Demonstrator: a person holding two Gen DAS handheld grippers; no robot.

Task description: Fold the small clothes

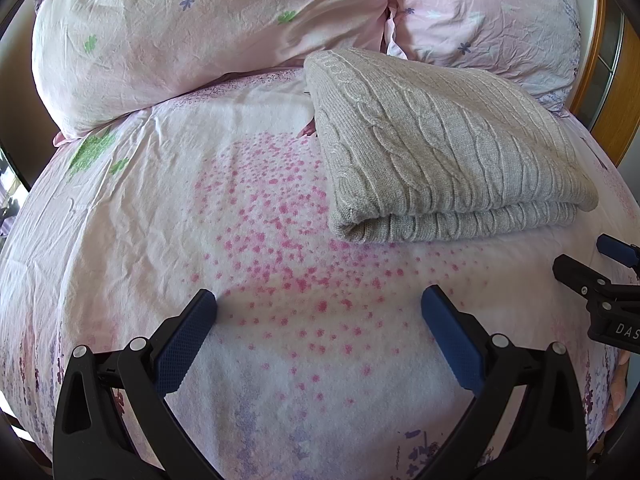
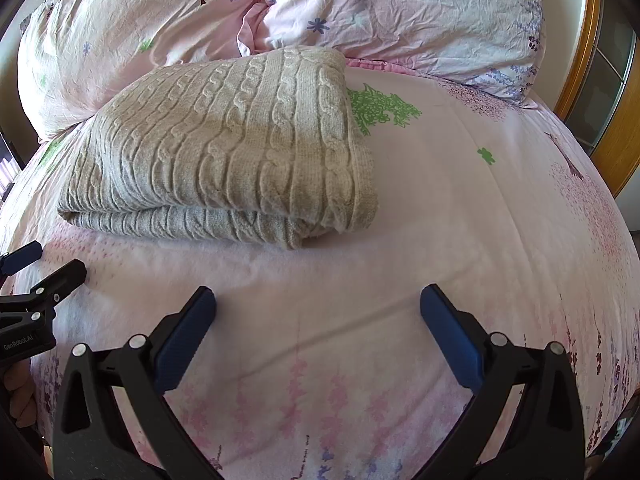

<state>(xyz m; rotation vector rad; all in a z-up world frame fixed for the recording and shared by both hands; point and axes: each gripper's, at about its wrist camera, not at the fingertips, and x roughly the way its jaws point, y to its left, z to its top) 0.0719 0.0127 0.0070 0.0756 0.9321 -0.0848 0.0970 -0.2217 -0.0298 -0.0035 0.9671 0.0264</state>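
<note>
A grey cable-knit sweater (image 1: pixel 448 152) (image 2: pixel 224 144) lies folded into a thick rectangle on the wrinkled pink floral sheet (image 1: pixel 160 208) (image 2: pixel 460 208), just before two puffy pillows (image 1: pixel 192 28) (image 2: pixel 400 12). Left gripper (image 1: pixel 319 312) and right gripper (image 2: pixel 318 310) hover nearby, jaws spread wide, holding nothing.

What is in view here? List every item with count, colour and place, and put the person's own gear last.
Knitted garment: one, grey-beige cable knit, folded, lying on the bed in front of the pillows.
Pillows: two, pale pink with flower and tree prints, side by side at the head of the bed.
Bed sheet: one, pale pink with pink dots and green prints, under everything.
Headboard: one, wooden, far right edge.
Left gripper: black with blue pads, open, empty, over the sheet.
Right gripper: the same, open, empty.
</note>
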